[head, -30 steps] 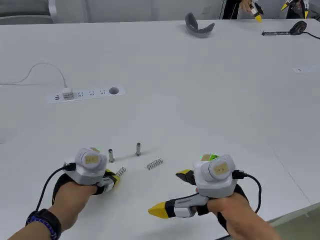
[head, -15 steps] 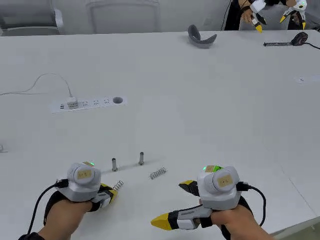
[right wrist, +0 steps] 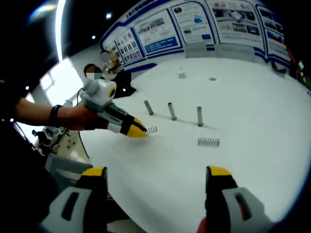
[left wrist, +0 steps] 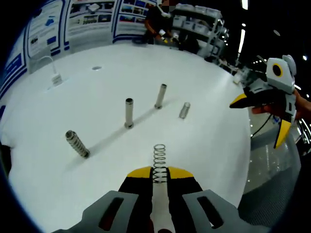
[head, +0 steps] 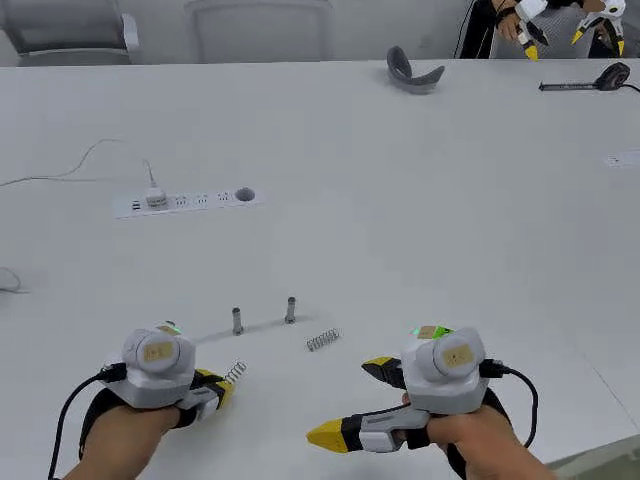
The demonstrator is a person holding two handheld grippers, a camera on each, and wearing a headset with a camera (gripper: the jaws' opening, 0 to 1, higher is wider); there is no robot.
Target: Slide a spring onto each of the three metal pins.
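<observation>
Near the front edge of the white worktop [head: 400, 200], the left gripper [left wrist: 153, 172], with yellow-tipped black jaws, is clamped on one end of a small coiled steel spring [left wrist: 159, 156]. The spring sticks out forward past the tips.

Ahead of it, in the left gripper view, three short silver metal pins stand on the worktop. The left-hand pin [left wrist: 77, 143] already wears a coiled spring and looks tilted in that view. The middle pin [left wrist: 129, 112] is bare and upright, and so is the far pin [left wrist: 161, 95]. A second, loose steel spring [left wrist: 184, 110] lies on the worktop just right of the far pin, not touching it.

The right gripper [head: 353, 400] hovers low on the right, well apart from the pins, its jaws spread wide with nothing between them.

Farther back on the worktop lies a white power strip [head: 185, 200] with a plug in it. A grey curved band [head: 412, 70] rests near the far edge.
</observation>
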